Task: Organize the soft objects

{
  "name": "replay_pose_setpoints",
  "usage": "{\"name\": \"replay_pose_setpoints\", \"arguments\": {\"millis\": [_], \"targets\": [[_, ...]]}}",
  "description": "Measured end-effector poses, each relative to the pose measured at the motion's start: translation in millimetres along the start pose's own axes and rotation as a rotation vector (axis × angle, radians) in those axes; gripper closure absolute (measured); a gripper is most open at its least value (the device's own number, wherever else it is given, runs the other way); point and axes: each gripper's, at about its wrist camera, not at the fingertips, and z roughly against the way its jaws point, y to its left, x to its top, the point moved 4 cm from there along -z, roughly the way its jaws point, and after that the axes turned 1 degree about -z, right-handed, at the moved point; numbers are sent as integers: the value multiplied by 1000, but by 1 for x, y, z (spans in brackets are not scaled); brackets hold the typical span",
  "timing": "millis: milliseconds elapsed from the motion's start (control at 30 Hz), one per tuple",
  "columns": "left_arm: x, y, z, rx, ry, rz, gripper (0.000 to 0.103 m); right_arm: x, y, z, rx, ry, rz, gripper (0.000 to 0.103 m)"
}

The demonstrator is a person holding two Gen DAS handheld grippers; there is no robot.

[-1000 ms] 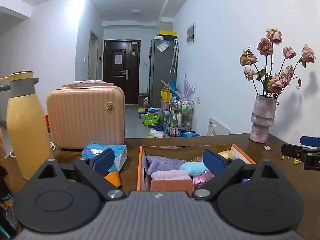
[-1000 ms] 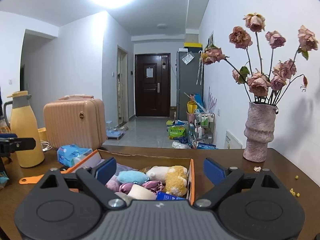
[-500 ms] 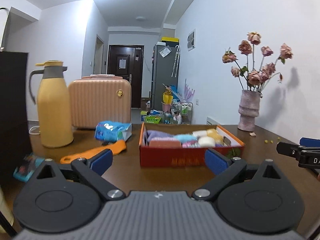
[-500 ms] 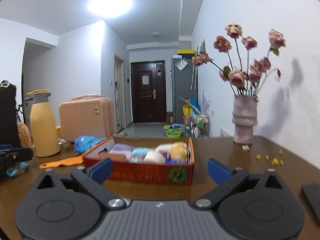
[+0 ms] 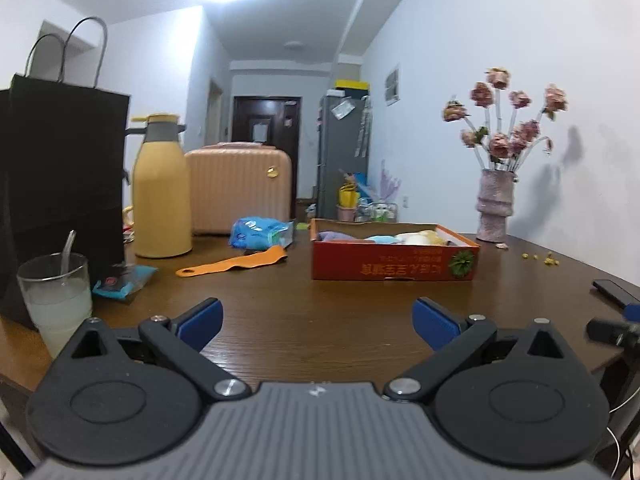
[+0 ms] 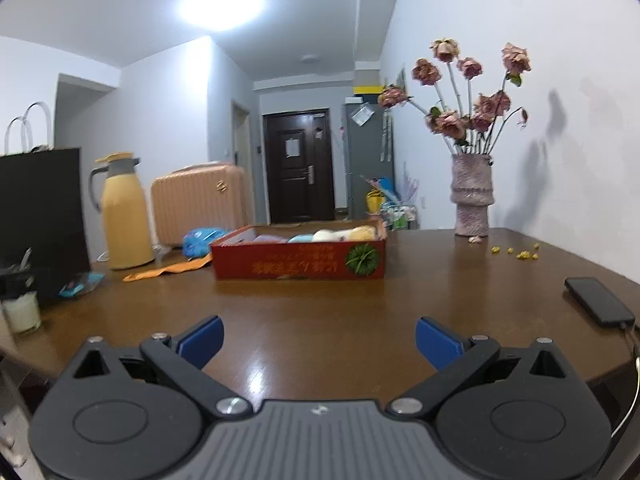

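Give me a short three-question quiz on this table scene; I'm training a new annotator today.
1. True or false: the left gripper holds a soft toy.
2. Which stands nearest the black paper bag: A) the vase of roses, B) the yellow thermos jug, C) the black phone?
3. Fill in: the soft objects lie inside the red ____.

Key
1. False: both it and the right gripper are open and empty.
2. B.
3. Box, on the wooden table.
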Motion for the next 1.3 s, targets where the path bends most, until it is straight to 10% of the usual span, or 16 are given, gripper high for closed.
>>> {"name": "replay_pose_setpoints", "arguments": {"millis": [1300], "targets": [[-9,-14,-3,-33,18,-13,0,-11,5,-7,-14,17,-14,0]]}}
